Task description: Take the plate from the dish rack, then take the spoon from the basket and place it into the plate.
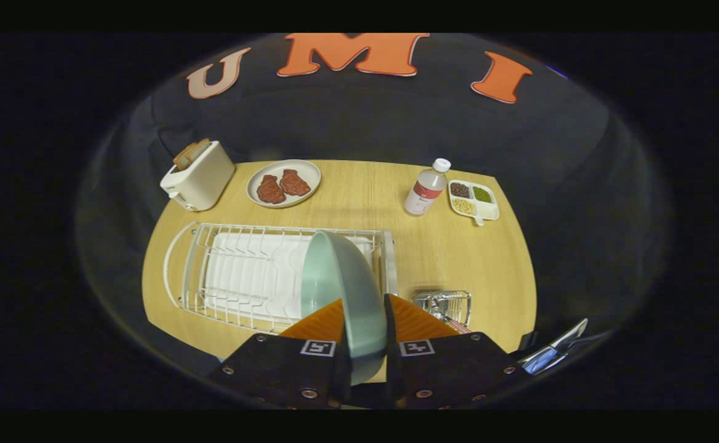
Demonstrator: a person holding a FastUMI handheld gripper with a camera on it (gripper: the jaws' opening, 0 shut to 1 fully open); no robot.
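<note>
My gripper (365, 323) is shut on the pale green plate (341, 283), which stands on edge between the two orange fingers (417, 320) and is lifted above the right end of the white wire dish rack (242, 277). To the right of the fingers, close to the table's front edge, sits the small wire basket (444, 306); something reddish lies in it, but the spoon cannot be made out.
On the wooden table (445, 252) beyond the rack stand a white toaster (199, 175) with bread, a plate with two brown meat pieces (283, 183), a clear bottle with a white cap (427, 187) and a divided dish of beans (473, 200).
</note>
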